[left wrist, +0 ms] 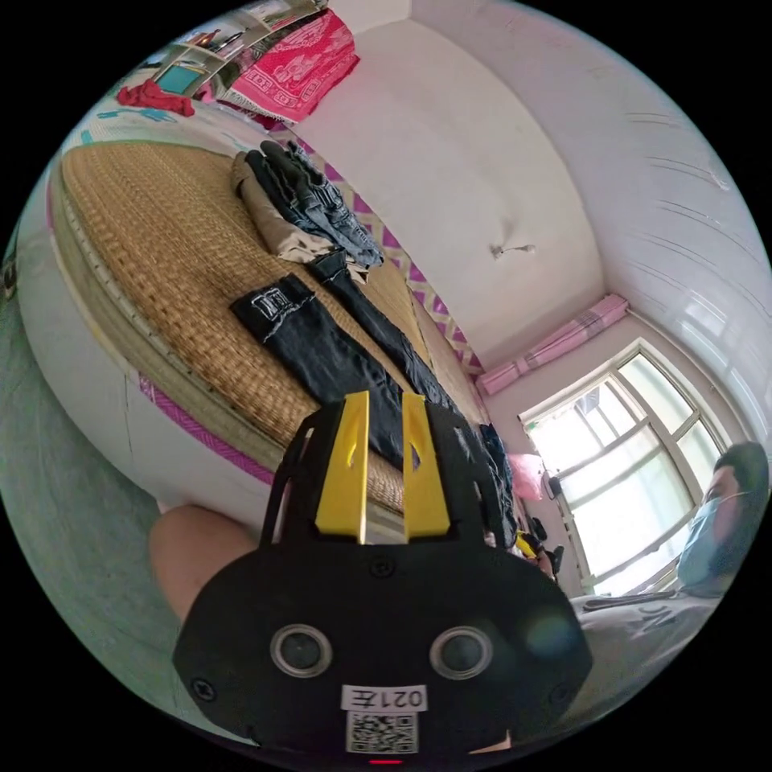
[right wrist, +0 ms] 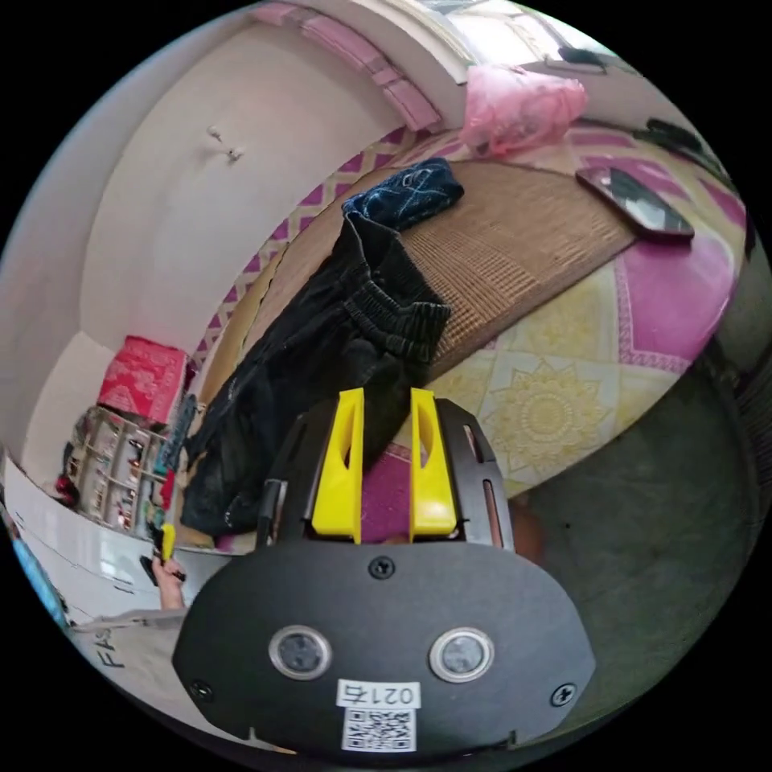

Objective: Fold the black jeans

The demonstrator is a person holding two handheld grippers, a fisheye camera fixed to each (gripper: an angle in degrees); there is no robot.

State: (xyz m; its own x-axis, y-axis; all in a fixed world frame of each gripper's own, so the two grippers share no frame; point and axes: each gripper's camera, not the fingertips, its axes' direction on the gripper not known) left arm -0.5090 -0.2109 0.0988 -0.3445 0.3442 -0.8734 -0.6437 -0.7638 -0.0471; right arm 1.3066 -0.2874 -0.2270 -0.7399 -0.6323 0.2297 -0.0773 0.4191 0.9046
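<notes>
Flanking black jeans [left wrist: 338, 354]: stacked clothes [left wrist: 301, 205].

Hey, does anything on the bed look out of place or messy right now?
Yes: the black jeans lie rumpled across the woven mat, waistband bunched, one corner hanging over the bed edge toward the right gripper. In the left gripper view, a heap of clothes sits unfolded beyond the legs.

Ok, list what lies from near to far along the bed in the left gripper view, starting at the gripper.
left gripper → black jeans spread on the woven mat → pile of folded trousers → red cloth and pink patterned cloth at the far end.
</notes>
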